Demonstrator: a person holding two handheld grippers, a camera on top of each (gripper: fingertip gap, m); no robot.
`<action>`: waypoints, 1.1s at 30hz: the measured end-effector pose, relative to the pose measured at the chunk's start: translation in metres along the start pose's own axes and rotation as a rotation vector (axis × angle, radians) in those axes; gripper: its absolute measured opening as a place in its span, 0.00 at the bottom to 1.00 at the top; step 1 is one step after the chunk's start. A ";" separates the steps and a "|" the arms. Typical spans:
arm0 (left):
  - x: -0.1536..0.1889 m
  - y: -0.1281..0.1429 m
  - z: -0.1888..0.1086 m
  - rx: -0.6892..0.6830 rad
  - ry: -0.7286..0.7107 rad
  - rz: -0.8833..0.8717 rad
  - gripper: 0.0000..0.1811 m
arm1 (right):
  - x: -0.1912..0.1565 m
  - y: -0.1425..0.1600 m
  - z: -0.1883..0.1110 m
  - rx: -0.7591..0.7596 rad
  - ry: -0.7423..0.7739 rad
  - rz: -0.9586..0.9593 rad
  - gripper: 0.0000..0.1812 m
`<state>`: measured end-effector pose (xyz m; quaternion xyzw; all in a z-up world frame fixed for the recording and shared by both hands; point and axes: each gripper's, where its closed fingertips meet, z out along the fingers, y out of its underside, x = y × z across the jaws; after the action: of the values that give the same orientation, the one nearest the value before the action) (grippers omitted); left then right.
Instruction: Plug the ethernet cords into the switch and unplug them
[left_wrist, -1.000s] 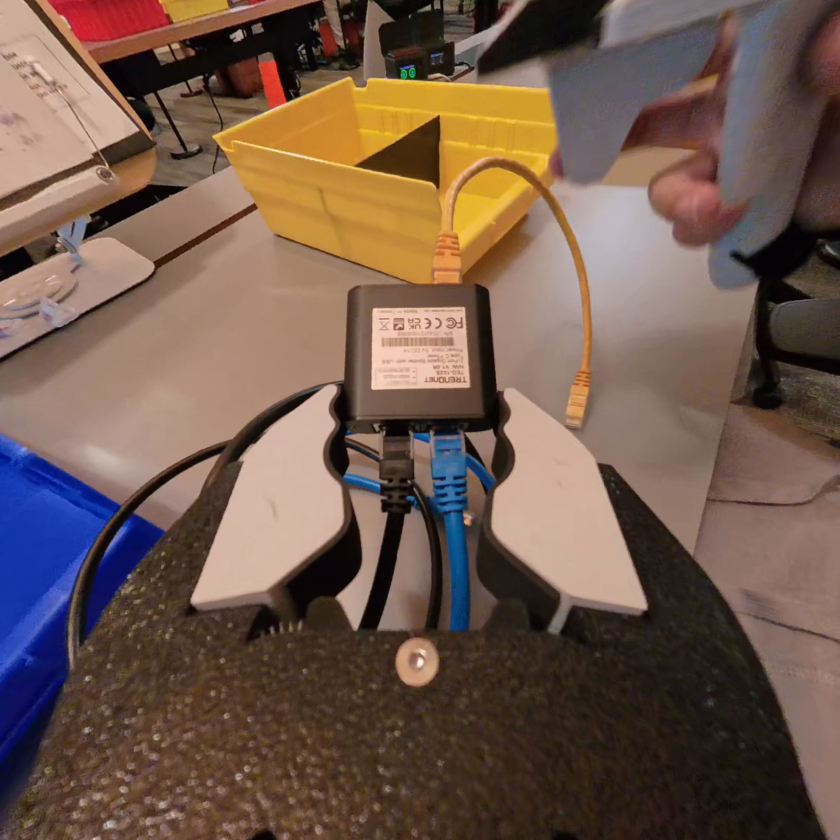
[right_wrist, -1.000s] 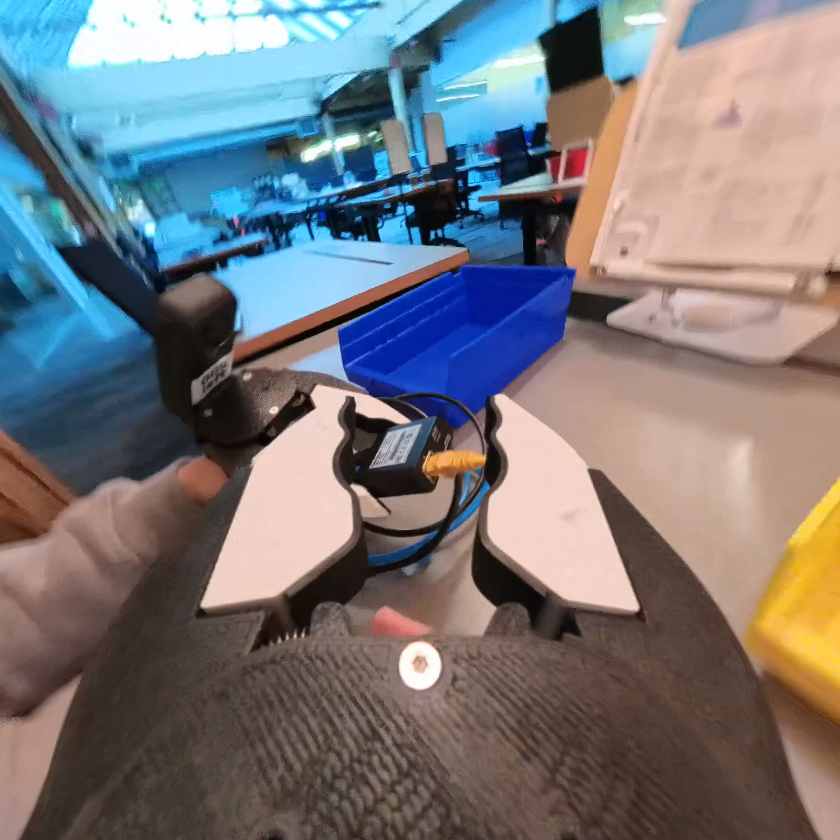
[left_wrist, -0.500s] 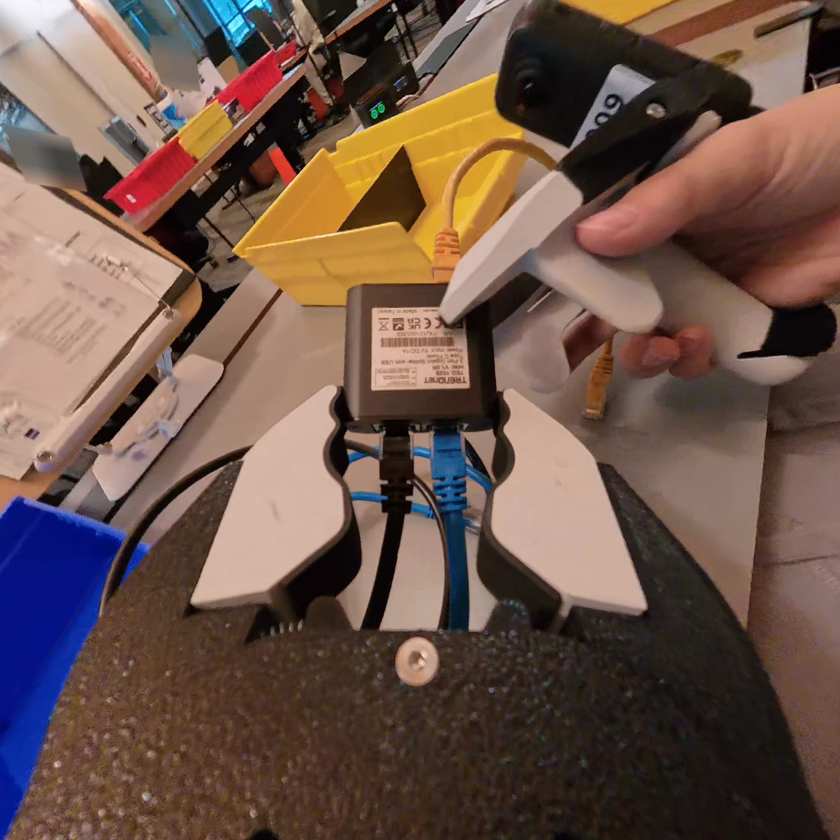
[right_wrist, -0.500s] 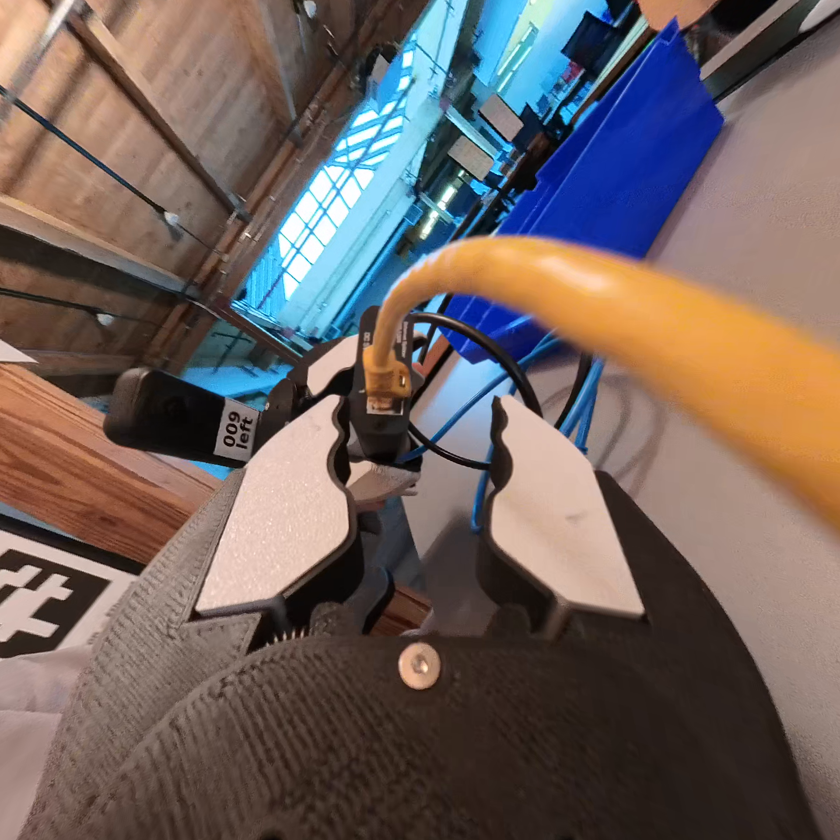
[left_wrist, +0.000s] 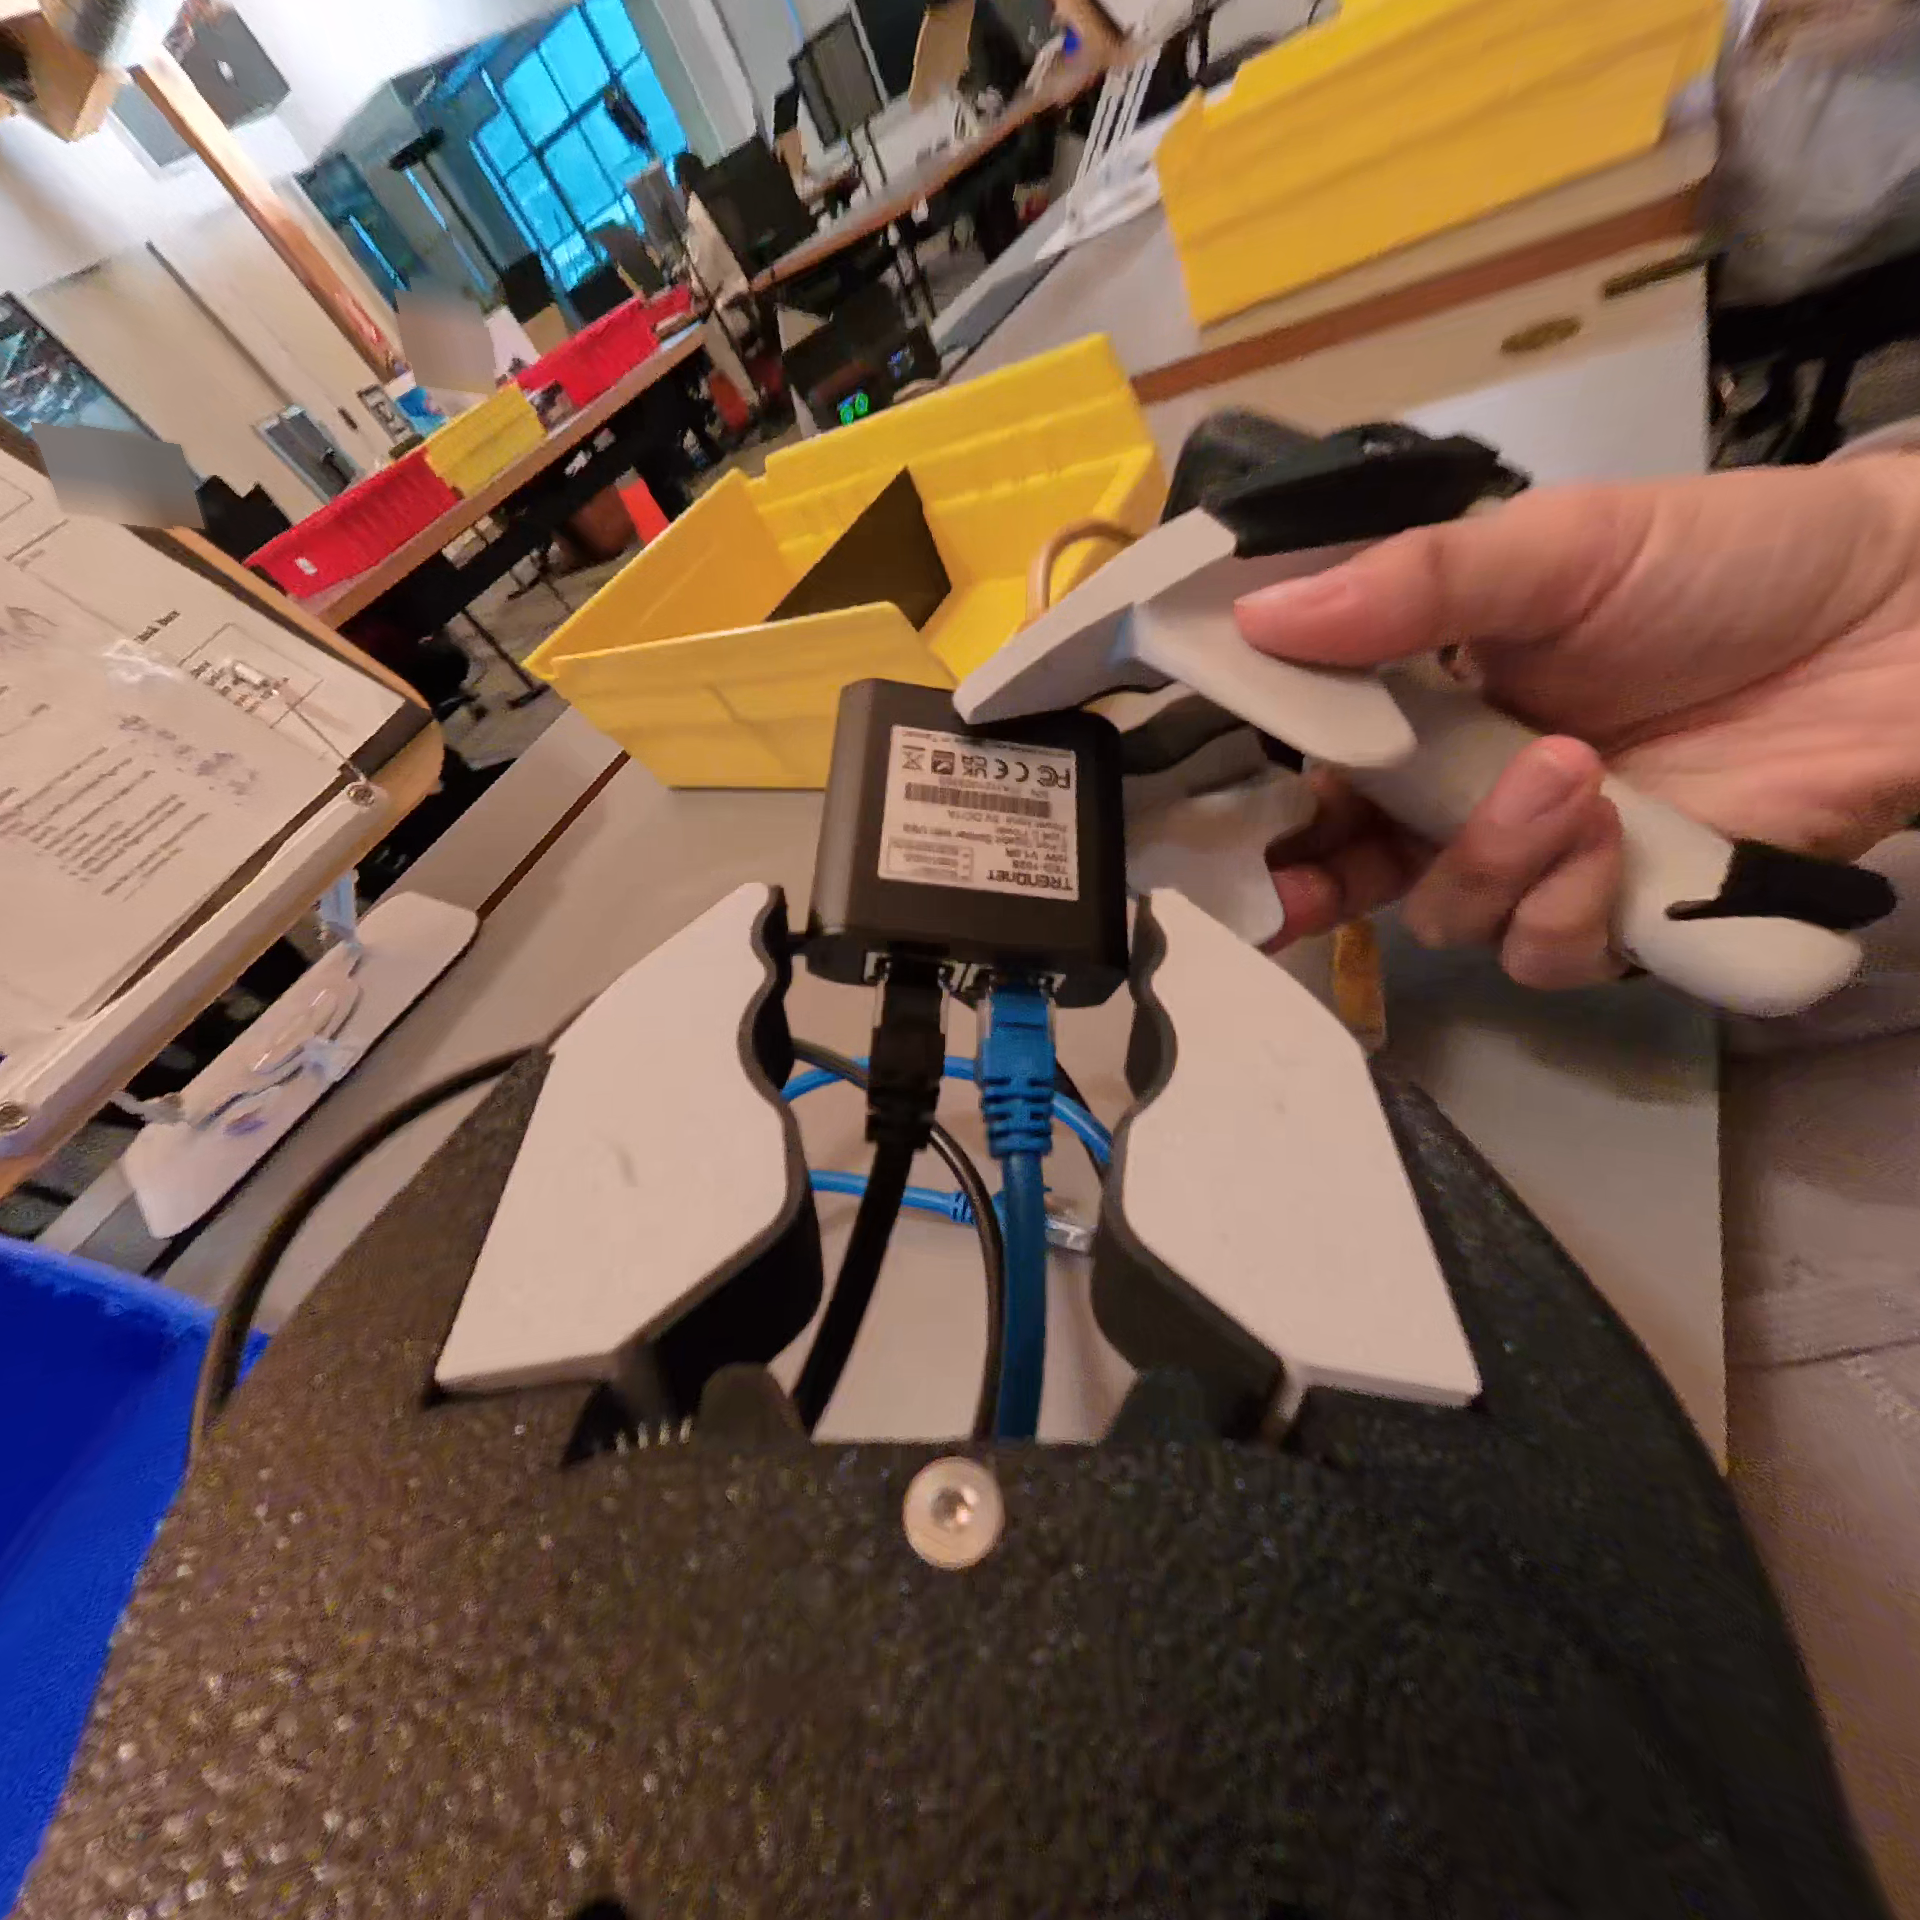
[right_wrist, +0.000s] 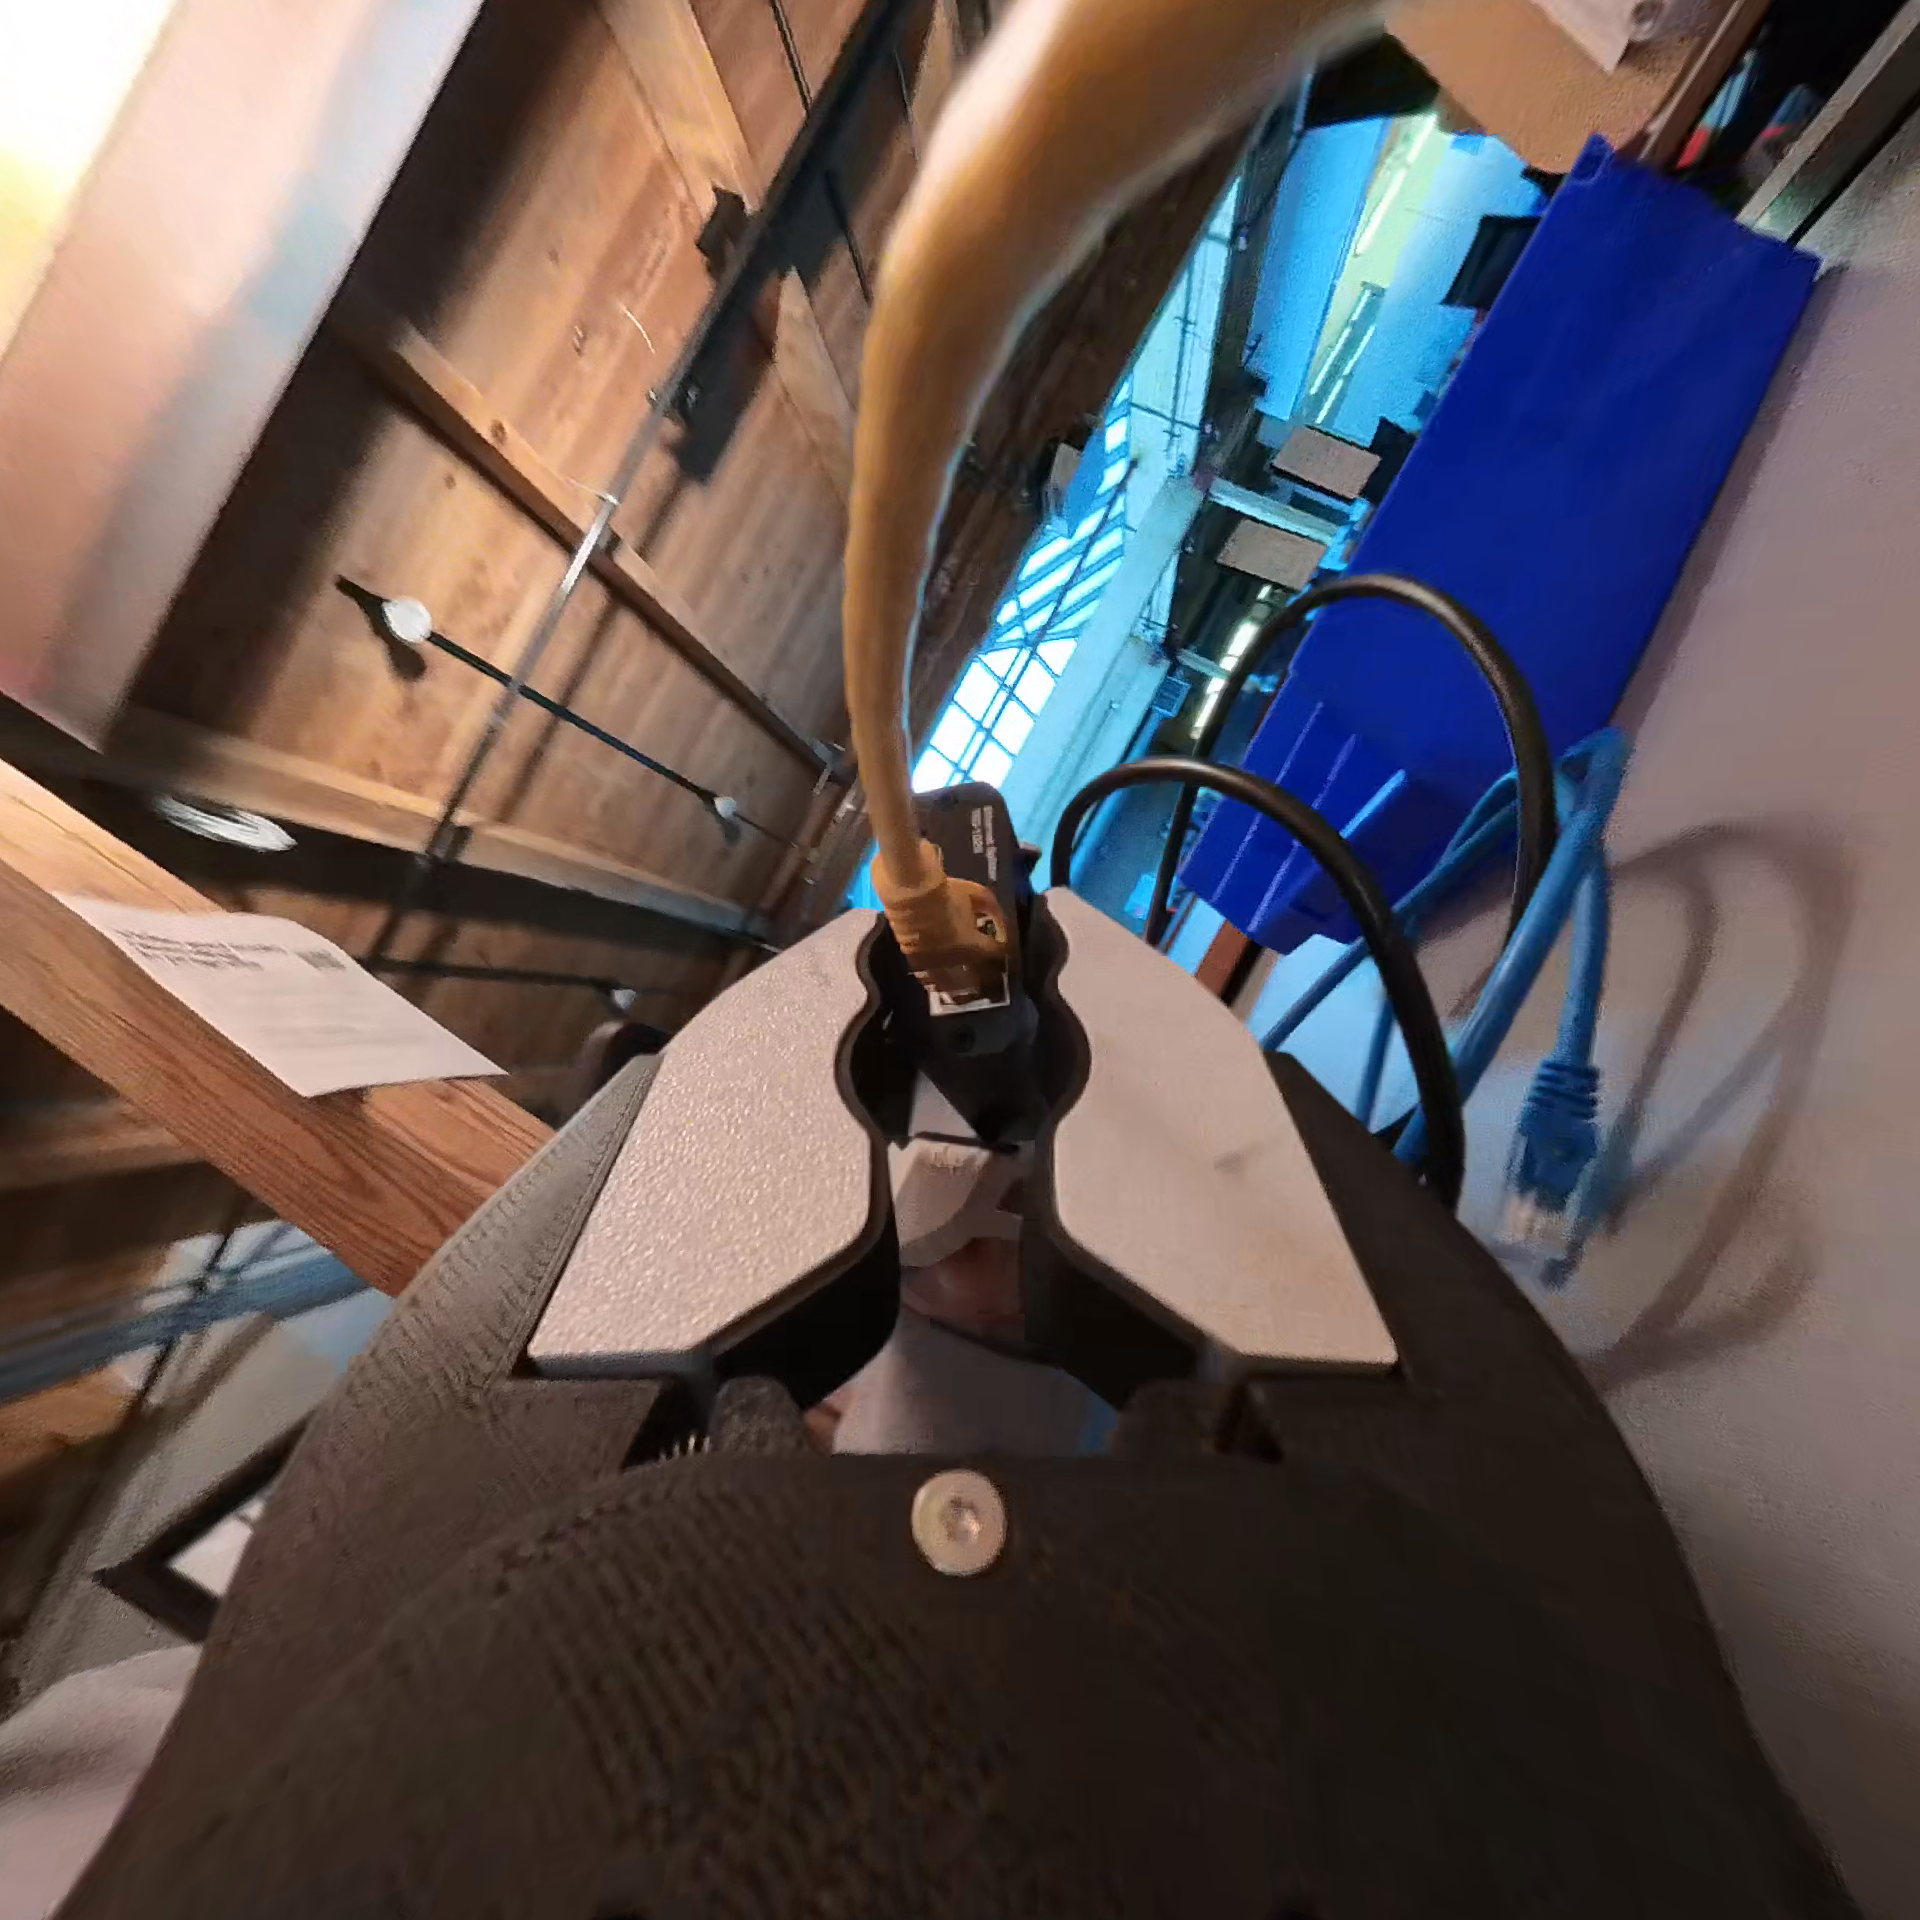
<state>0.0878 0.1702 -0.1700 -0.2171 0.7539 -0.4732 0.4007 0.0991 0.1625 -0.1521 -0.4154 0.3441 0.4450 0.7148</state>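
Left gripper (left_wrist: 961, 914) fingers clamp switch (left_wrist: 971, 821); right gripper (right_wrist: 961, 935) grips yellow plug (right_wrist: 935, 920), visible right view only.

A large open workshop or lab hall, set up for bench work. Long wooden-edged work tables (left_wrist: 582, 416) in rows toward the far end, with office chairs and dark monitors behind them. Plastic parts bins everywhere: a yellow bin (left_wrist: 790, 665) on the near grey table (left_wrist: 623, 883), red bins (left_wrist: 353, 520) on a far left table, a blue bin (right_wrist: 1538, 520) beside loose cables. Printed instruction sheets on a stand (left_wrist: 156, 748) at near left. Tall industrial windows (left_wrist: 582, 135) at the far wall. Overhead, exposed timber beams and planking (right_wrist: 436, 540) with metal rods.
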 end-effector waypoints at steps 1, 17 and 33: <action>-0.001 -0.001 -0.002 0.023 0.005 -0.016 0.33 | 0.001 0.000 0.000 0.009 -0.006 0.030 0.13; 0.000 -0.001 -0.005 0.174 -0.009 -0.017 0.34 | 0.004 0.006 0.003 0.074 -0.033 0.223 0.13; -0.016 0.003 -0.007 0.127 -0.076 -0.148 0.34 | 0.000 0.002 0.003 0.062 -0.035 0.172 0.16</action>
<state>0.0916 0.1862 -0.1647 -0.2641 0.6886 -0.5396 0.4061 0.0974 0.1660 -0.1511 -0.3542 0.3797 0.5010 0.6924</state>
